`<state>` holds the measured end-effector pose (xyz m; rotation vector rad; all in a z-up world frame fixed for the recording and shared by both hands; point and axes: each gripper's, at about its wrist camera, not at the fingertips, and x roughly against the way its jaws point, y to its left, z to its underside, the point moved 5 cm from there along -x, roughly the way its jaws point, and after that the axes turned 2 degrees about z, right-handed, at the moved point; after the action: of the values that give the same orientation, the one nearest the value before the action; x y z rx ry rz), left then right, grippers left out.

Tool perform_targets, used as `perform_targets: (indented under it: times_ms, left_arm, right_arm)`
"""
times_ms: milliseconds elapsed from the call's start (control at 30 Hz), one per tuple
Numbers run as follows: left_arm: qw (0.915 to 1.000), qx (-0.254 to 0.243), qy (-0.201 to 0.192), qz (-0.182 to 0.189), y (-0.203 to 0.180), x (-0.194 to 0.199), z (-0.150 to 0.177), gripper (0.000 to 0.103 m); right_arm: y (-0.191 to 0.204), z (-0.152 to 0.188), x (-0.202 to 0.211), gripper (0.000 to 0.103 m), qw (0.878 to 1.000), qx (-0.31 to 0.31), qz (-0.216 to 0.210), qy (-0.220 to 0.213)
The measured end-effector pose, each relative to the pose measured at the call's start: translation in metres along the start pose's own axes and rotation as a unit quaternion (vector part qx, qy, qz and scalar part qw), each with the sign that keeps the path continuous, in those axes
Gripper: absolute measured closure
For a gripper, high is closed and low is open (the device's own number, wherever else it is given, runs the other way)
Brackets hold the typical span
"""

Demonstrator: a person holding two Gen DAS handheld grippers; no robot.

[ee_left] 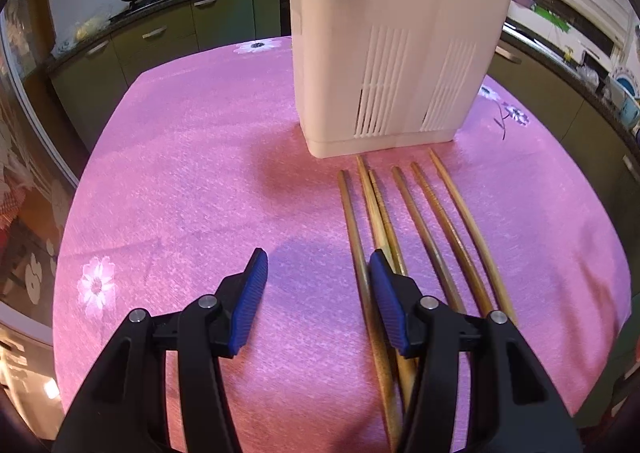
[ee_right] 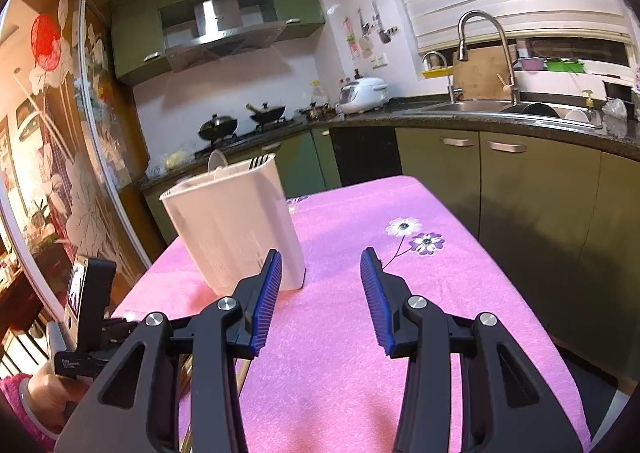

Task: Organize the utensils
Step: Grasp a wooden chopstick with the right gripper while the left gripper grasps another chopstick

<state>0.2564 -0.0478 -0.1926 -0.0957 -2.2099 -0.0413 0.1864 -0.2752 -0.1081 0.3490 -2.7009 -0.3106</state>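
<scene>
Several wooden chopsticks [ee_left: 424, 229] lie side by side on the pink flowered tablecloth [ee_left: 192, 181], their tips toward a white slotted utensil holder [ee_left: 392, 53]. My left gripper [ee_left: 318, 253] hovers low over the cloth, open and holding nothing. Its right finger [ee_left: 386, 293] is above the leftmost chopsticks; whether it touches them I cannot tell. In the right wrist view my right gripper [ee_right: 321, 253] is open and holds nothing, pointing over the cloth just right of the holder [ee_right: 236, 229]. A spoon [ee_right: 218, 161] and a fork [ee_right: 259, 161] stick out of the holder.
Green cabinets [ee_right: 520, 189] ring the table on the far and right sides, with a stove and woks [ee_right: 240, 123] and a sink [ee_right: 484, 105]. The table's right edge [ee_right: 532, 317] drops off close by. A hand in a pink sleeve [ee_right: 36, 401] holds the left gripper's body.
</scene>
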Motion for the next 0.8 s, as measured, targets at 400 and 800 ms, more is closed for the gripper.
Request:
perform_targets:
  times_ms: [400, 800]
  left_arm:
    - [0.9995, 0.025, 0.011, 0.014, 0.019, 0.001, -0.004, 0.087]
    - [0.9993, 0.021, 0.01, 0.031, 0.021, -0.002, -0.007, 0.086]
  right_arm:
    - [0.064, 0.039, -0.099, 0.055, 0.975, 0.092, -0.018, 0.204]
    - [0.083, 0.073, -0.151, 0.079, 0.958, 0.128, 0.036, 0.255]
